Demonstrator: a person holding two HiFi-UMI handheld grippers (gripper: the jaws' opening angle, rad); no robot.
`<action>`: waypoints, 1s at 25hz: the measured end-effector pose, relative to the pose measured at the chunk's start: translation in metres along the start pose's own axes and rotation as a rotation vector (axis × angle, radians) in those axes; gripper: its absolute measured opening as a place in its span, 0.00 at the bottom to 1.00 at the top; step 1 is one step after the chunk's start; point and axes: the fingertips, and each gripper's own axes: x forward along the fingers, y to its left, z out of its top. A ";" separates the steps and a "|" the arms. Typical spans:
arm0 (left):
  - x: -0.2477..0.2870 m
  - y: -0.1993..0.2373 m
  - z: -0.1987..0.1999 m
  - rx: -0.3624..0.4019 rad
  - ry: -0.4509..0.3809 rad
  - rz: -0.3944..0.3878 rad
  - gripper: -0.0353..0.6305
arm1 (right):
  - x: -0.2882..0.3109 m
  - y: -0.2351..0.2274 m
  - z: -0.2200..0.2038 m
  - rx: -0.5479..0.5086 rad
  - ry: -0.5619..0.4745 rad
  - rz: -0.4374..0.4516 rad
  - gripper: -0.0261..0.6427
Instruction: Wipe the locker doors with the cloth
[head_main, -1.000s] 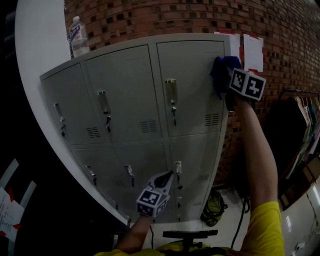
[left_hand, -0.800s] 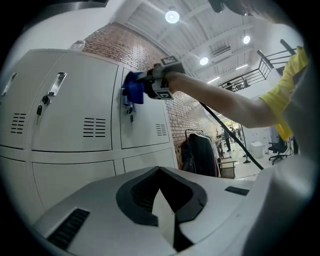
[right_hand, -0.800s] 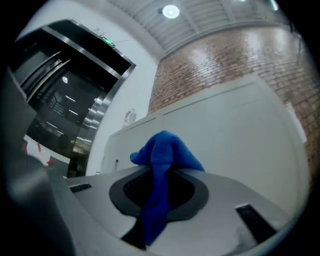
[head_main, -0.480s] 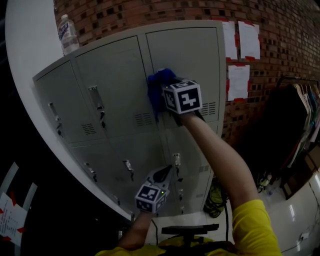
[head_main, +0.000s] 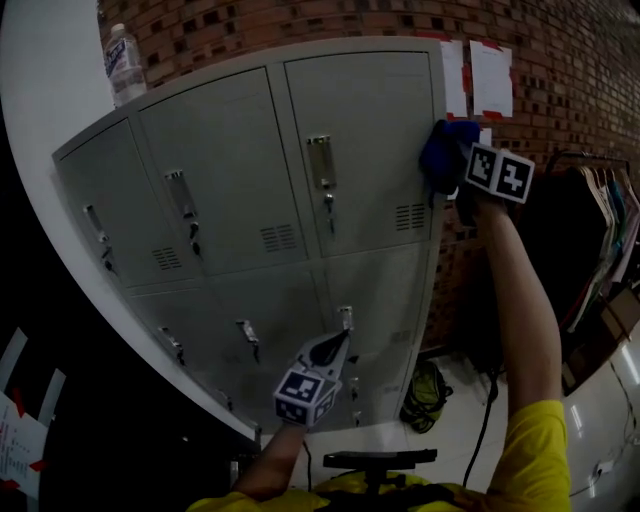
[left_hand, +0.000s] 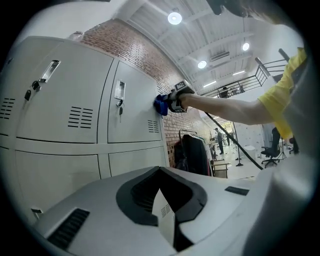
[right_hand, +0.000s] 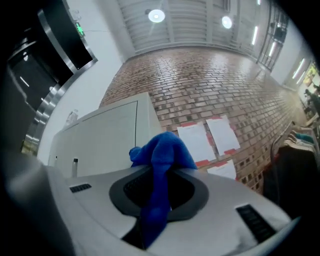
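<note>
A grey bank of lockers (head_main: 250, 190) with several doors stands against a brick wall. My right gripper (head_main: 455, 165) is shut on a blue cloth (head_main: 443, 150) and presses it against the right edge of the top right door (head_main: 365, 140). The right gripper view shows the cloth (right_hand: 160, 165) bunched between the jaws, and in the left gripper view the cloth (left_hand: 161, 105) rests against the door. My left gripper (head_main: 335, 352) hangs low before the bottom lockers, shut with nothing in it, its jaws (left_hand: 167, 220) closed together.
A plastic water bottle (head_main: 120, 65) stands on top of the lockers at the left. Papers (head_main: 490, 75) are taped to the brick wall right of the lockers. A clothes rack (head_main: 600, 230) stands at the far right. A green bag (head_main: 425, 395) lies on the floor.
The right gripper swept the cloth left to the middle of the door, then back right to its right edge. The left gripper has barely moved.
</note>
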 end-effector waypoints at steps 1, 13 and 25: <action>0.000 0.002 -0.002 0.000 0.005 0.006 0.06 | -0.001 0.005 0.001 0.000 -0.011 0.011 0.14; 0.007 -0.005 0.007 0.030 -0.003 -0.004 0.06 | 0.018 0.215 -0.113 -0.024 0.075 0.370 0.14; 0.006 -0.002 0.004 0.015 0.002 -0.016 0.06 | -0.013 -0.004 -0.073 0.001 0.017 0.008 0.14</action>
